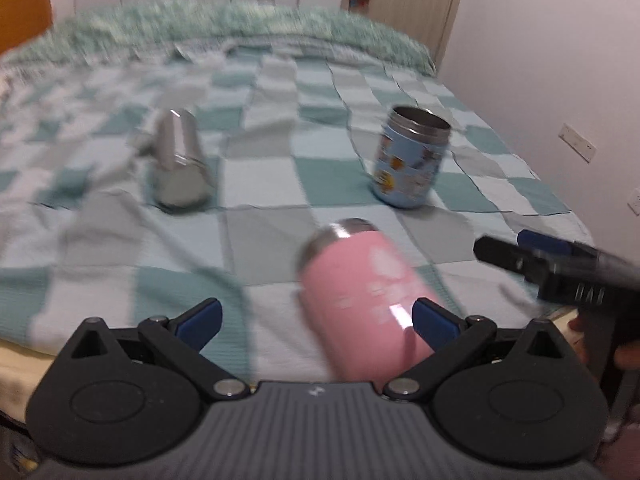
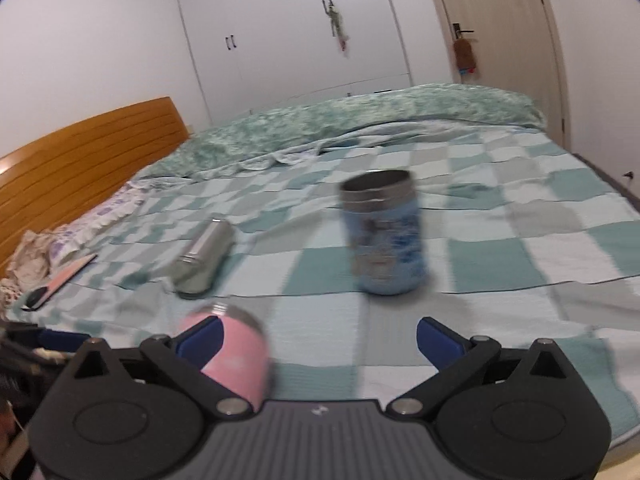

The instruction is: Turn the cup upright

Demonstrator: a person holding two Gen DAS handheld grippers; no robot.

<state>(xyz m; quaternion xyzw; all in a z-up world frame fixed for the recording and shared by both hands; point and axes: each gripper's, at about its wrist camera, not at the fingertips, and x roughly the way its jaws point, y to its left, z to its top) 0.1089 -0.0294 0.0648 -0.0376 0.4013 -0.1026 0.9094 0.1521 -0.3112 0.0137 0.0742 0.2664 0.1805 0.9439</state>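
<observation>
A pink cup [image 1: 362, 296] lies on its side on the checkered bedspread [image 1: 260, 184], steel base pointing away. My left gripper [image 1: 316, 320] is open, the cup near its right finger. A blue printed cup [image 1: 412, 156] stands upright, mouth up. A steel cup [image 1: 178, 160] lies on its side at the left. In the right wrist view my right gripper [image 2: 320, 342] is open and empty, the pink cup [image 2: 236, 354] behind its left finger, the blue cup [image 2: 382, 232] ahead, the steel cup [image 2: 204, 256] to the left. The right gripper [image 1: 532, 254] also shows in the left wrist view.
A rumpled green quilt [image 2: 360, 120] lies across the far side of the bed. A wooden headboard [image 2: 80, 156] is at the left. A phone and clothes [image 2: 60, 276] lie near the pillow. Wardrobe doors and a room door [image 2: 500, 40] stand beyond.
</observation>
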